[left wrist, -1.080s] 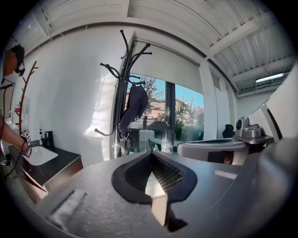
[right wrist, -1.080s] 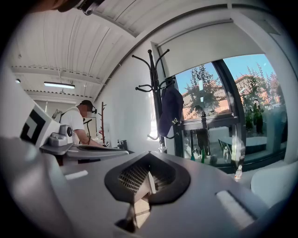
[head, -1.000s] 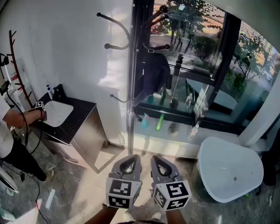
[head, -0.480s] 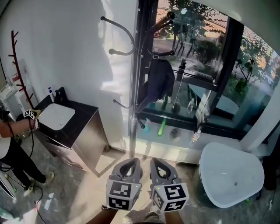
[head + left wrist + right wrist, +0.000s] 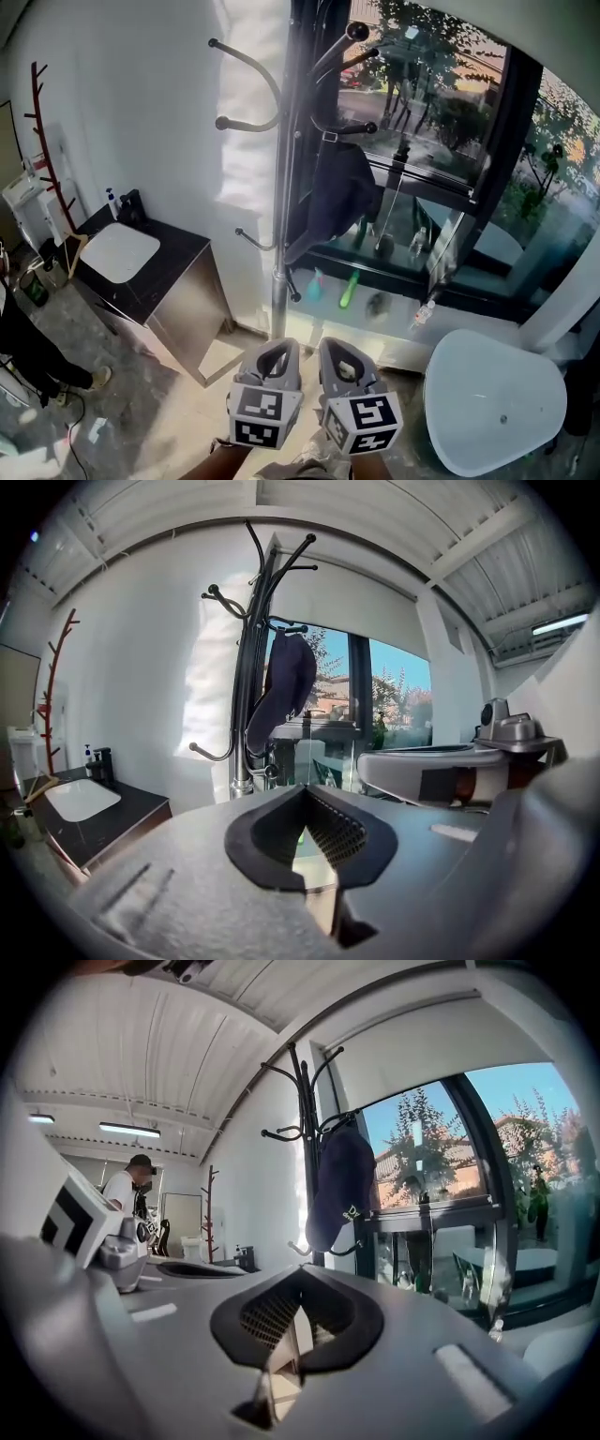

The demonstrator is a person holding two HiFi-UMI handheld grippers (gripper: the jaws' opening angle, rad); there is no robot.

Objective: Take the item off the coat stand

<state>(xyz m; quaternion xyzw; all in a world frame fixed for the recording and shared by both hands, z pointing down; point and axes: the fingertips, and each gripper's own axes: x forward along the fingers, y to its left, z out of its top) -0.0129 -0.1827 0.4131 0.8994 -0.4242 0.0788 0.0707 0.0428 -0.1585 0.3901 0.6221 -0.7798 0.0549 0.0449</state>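
Observation:
A tall metal coat stand (image 5: 279, 239) with curved hooks rises beside the window frame. A dark navy cap-like item (image 5: 339, 187) hangs from one of its right-hand hooks, well above and beyond both grippers. My left gripper (image 5: 277, 343) and right gripper (image 5: 336, 343) sit side by side low in the head view, both shut and empty, pointing toward the stand's base. In the left gripper view the stand (image 5: 246, 667) and hanging item (image 5: 283, 688) stand ahead of the left gripper (image 5: 304, 791). From the right gripper (image 5: 298, 1277) the item (image 5: 339, 1190) shows hanging on the stand (image 5: 307, 1138).
A black cabinet (image 5: 178, 281) with a white sink (image 5: 117, 251) stands left of the stand. A white oval basin (image 5: 492, 394) lies at lower right. Bottles line the window sill (image 5: 375, 281). A red branch-shaped stand (image 5: 47, 141) and a person (image 5: 23, 347) are at far left.
The person at the left has drawn their arm back from the sink and moved toward the frame's edge. The view has shifted slightly; both grippers stay shut and side by side.

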